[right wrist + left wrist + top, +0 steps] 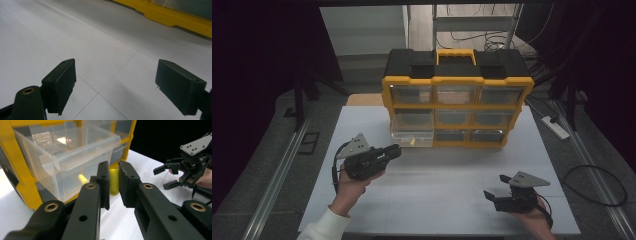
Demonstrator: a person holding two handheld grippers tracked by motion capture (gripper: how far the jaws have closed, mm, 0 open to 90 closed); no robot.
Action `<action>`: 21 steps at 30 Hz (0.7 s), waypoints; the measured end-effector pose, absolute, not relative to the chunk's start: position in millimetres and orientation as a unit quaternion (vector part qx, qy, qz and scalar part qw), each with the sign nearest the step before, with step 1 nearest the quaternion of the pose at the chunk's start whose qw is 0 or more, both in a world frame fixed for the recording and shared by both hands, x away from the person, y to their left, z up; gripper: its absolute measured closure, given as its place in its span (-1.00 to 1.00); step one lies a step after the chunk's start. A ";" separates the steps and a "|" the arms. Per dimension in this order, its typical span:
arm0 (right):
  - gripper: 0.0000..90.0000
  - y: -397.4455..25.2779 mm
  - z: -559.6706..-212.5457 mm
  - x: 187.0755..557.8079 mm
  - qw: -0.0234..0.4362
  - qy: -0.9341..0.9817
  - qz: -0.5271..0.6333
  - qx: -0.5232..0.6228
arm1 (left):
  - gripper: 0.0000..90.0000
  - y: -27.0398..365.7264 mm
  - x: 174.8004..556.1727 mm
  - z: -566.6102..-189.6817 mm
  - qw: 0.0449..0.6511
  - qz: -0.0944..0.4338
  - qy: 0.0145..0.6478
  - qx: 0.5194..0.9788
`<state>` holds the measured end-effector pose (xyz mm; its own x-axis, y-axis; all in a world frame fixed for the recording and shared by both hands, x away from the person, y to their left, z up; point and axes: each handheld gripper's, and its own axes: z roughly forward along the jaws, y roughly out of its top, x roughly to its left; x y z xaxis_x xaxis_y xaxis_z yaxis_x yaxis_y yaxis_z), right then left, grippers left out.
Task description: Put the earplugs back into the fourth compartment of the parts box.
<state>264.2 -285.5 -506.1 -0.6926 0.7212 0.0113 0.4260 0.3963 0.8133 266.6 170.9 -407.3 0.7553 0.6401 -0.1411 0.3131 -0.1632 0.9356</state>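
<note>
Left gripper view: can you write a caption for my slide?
The left hand-held gripper, jaws nearly closed, points at a small yellow piece beside the pulled-out clear drawer of a yellow organizer.

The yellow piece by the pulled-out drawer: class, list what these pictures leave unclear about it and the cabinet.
- Yellow piece: left gripper view, lower end hidden behind the left hand-held gripper; high view, too small to identify.
- Drawer: contents blurred through clear plastic.
- Cabinet: right gripper view, cut off by the top edge.

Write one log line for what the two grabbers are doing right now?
left gripper: nearly shut, empty, pointing at yellow piece by pulled-out clear drawer | right gripper: open, empty, over white table
</note>
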 end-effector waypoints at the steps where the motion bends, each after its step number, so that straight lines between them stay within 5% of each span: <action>1: -0.60 -285.5 -506.0 264.1 0.174 0.817 0.423 0.351 | 0.76 170.6 266.7 -405.9 0.564 0.146 0.318 0.748; 21: -0.60 -287.4 -504.8 262.6 0.176 0.816 0.426 0.350 | 0.75 146.2 317.0 -369.1 0.552 0.156 0.318 0.755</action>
<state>262.6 -287.4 -504.8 -0.6928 0.7210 0.0112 0.4217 0.3925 0.8174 317.0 146.2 -369.1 0.7498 0.6515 -0.1155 0.3074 -0.1885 0.9327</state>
